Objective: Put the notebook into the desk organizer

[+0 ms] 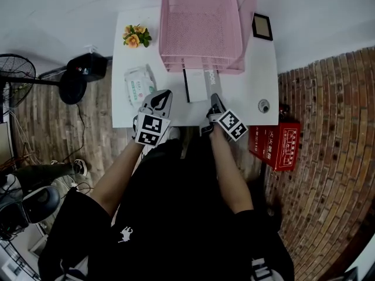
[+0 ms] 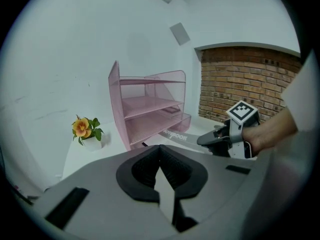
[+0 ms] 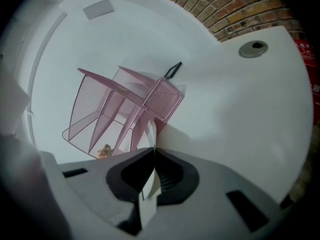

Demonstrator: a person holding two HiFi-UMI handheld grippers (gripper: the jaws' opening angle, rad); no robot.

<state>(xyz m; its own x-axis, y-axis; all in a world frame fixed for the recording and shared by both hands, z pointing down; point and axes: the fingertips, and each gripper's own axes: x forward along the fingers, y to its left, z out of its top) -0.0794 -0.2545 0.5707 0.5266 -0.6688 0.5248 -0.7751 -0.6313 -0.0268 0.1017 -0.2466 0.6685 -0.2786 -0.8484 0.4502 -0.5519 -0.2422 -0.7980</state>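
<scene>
The white notebook (image 1: pixel 196 85) lies on the white desk (image 1: pixel 258 75), its far end under the lowest tray of the pink mesh organizer (image 1: pixel 202 25). My right gripper (image 1: pixel 214 102) is at the notebook's near right corner. In the right gripper view the notebook (image 3: pixel 149 134) runs edge-on between the jaws of the right gripper (image 3: pixel 152 151), which are shut on it, toward the organizer (image 3: pixel 125 104). My left gripper (image 1: pixel 157 105) hovers over the desk's front edge, left of the notebook. That left gripper (image 2: pixel 161 151) is shut with nothing in it and faces the organizer (image 2: pixel 150 106), the notebook (image 2: pixel 175 135) and the right gripper (image 2: pixel 205 140).
A small pot of flowers (image 1: pixel 136 36) and a pack of wipes (image 1: pixel 139 82) sit on the desk's left side. A dark picture frame (image 1: pixel 262 26) stands at the back right, with a round cable hole (image 1: pixel 263 105) nearer. A red box (image 1: pixel 276 145) and a fan (image 1: pixel 14 78) stand on the floor.
</scene>
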